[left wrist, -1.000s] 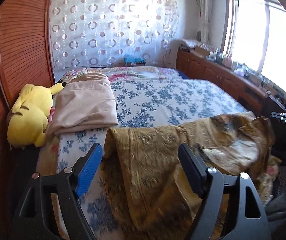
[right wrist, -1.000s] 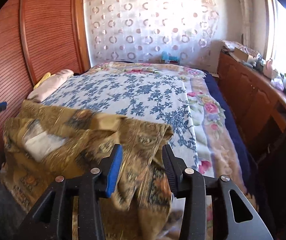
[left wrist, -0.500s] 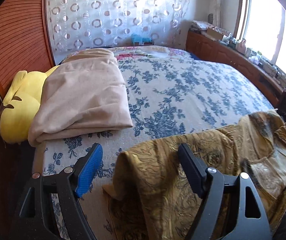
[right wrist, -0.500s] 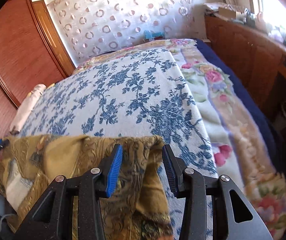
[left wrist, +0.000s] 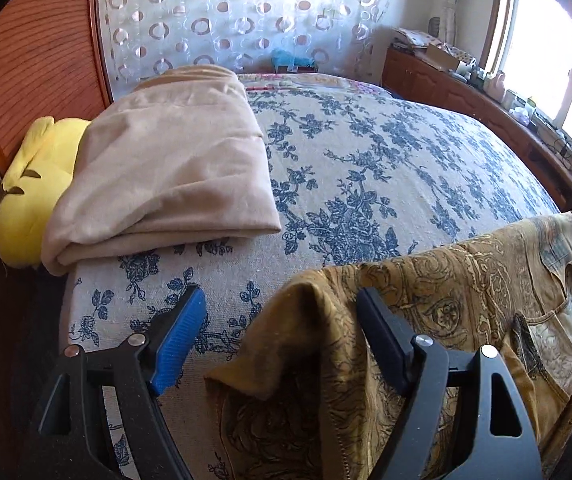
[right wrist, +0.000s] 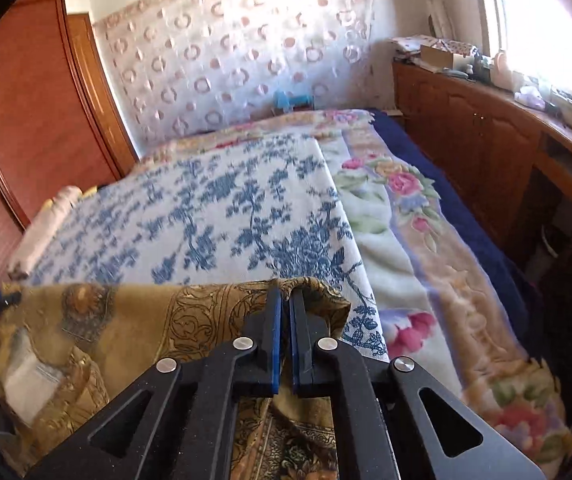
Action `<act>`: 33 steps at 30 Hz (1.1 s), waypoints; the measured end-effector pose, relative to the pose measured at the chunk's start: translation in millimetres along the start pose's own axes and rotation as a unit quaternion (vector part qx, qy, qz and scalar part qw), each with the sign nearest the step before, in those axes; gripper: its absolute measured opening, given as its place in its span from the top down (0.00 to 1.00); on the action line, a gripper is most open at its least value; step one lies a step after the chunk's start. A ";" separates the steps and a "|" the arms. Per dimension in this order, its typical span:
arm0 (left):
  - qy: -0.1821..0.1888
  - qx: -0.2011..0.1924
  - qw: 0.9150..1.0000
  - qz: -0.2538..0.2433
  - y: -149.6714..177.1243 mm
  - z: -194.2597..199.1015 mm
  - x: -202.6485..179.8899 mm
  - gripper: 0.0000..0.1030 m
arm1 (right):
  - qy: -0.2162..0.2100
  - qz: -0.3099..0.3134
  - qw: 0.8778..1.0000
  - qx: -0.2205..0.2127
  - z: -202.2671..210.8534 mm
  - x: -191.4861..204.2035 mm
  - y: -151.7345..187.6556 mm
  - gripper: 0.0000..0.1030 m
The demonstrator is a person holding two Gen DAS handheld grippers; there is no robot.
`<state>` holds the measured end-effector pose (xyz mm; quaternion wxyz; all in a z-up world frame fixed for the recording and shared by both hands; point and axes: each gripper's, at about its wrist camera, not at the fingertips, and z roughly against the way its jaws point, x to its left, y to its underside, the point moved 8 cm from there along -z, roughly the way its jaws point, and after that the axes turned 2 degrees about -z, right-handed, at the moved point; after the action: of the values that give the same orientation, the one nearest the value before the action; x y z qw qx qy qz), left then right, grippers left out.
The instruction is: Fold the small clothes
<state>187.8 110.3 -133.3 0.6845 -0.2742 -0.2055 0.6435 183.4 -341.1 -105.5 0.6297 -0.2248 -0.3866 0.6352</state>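
The right gripper (right wrist: pixel 284 300) is clamped on the garment's (right wrist: pixel 205 316) edge. The left gripper (left wrist: pixel 281 320) gapes, fabric between its fingers.

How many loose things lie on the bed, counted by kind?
Golden-brown patterned garment: 1
Folded beige cloth: 1
Yellow plush toy: 1
Total: 3

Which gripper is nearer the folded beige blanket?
Left. The left gripper hangs open at the bed's near edge, the beige blanket just ahead to its left. The right gripper, shut on the gold garment, sees it far off left.
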 end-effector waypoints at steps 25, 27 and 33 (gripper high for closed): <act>0.011 -0.002 1.000 -0.018 -2.3 -0.1 -10.1 0.51 | 0.013 0.076 0.996 0.035 -32.8 8.9 11.3 0.56; 0.025 -0.002 0.999 -0.021 -1.2 1.8 -13.7 0.64 | 0.000 0.078 0.996 0.039 -31.0 12.4 13.6 0.72; 0.056 -0.009 0.998 -0.022 3.6 21.9 -26.7 0.89 | -0.023 0.073 0.996 0.036 -15.7 20.1 21.5 0.92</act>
<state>168.8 86.2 -117.0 0.7065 -0.3115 -0.1780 0.6100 179.9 -316.4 -127.6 0.5807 -0.2152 -0.3602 0.6977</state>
